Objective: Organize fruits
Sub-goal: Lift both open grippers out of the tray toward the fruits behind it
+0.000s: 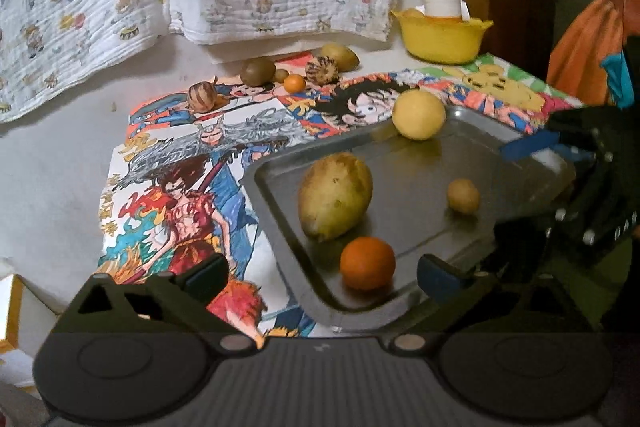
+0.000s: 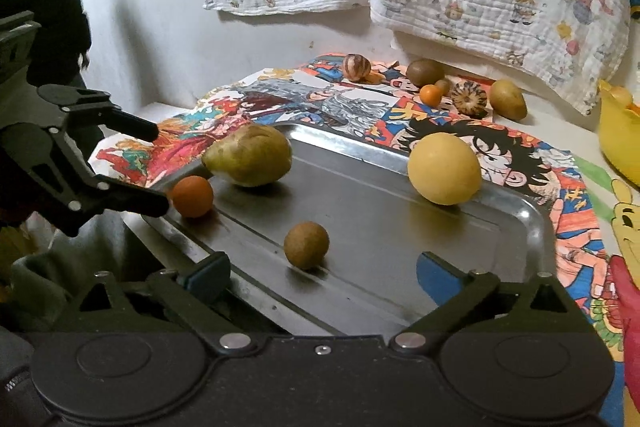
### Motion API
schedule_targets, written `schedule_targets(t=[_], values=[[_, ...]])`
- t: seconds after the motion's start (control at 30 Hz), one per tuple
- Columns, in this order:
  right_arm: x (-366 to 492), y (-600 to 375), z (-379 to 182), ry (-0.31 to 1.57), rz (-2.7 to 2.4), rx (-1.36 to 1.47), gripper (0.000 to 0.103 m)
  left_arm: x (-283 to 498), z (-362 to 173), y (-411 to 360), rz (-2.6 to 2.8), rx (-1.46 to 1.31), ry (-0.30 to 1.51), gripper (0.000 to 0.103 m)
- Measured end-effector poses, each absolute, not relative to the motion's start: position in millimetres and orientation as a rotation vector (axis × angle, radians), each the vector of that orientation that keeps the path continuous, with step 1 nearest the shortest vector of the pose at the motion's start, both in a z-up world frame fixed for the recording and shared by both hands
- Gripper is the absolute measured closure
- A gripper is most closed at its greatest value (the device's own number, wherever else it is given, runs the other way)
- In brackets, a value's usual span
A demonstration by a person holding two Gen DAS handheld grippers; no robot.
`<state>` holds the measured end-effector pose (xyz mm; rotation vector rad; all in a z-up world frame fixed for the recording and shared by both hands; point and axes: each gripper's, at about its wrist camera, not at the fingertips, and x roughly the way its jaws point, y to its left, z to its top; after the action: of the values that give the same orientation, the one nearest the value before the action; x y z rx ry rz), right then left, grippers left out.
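A metal tray (image 2: 520,227) is seen lying on a cartoon-printed sheet (image 1: 176,211) spread over a pale table. Four fruits are held in the tray, all apart from one another: a large yellow-green mango (image 2: 248,155) near one corner, a small orange (image 2: 192,195) just beside it at the tray's edge, a round yellow fruit (image 2: 444,169) against the far rim, and a small brown round fruit (image 2: 306,245) nearest the right gripper (image 2: 322,273).

The right gripper's jaws are spread wide above the tray's near side and nothing is grasped between them. The left gripper (image 1: 322,273) is likewise released, its jaws wide apart and empty, with the orange (image 1: 367,263) lying just ahead of them.

More fruits are left on the sheet near the wall: a kiwi (image 2: 425,71), a small tangerine (image 2: 430,95), two striped brown fruits (image 2: 469,98), and another mango (image 2: 508,99). A yellow bowl (image 1: 442,39) is set at the table's corner.
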<state>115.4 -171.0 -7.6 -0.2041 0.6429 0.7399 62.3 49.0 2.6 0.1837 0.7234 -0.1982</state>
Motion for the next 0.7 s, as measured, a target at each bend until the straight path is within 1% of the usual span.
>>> schedule_targets(t=[0.43,0.7], values=[[119.1,-179.7,-6.4,0.642,0.68,-0.219,0.001,60.7,0.1,59.6,-0.171,0.181,0.751,0.001],[123.9,-185.8,-7.2,0.653,0.652,-0.189,0.001,68.5,7.2,61.4,-0.179,0.184,0.747,0.001]])
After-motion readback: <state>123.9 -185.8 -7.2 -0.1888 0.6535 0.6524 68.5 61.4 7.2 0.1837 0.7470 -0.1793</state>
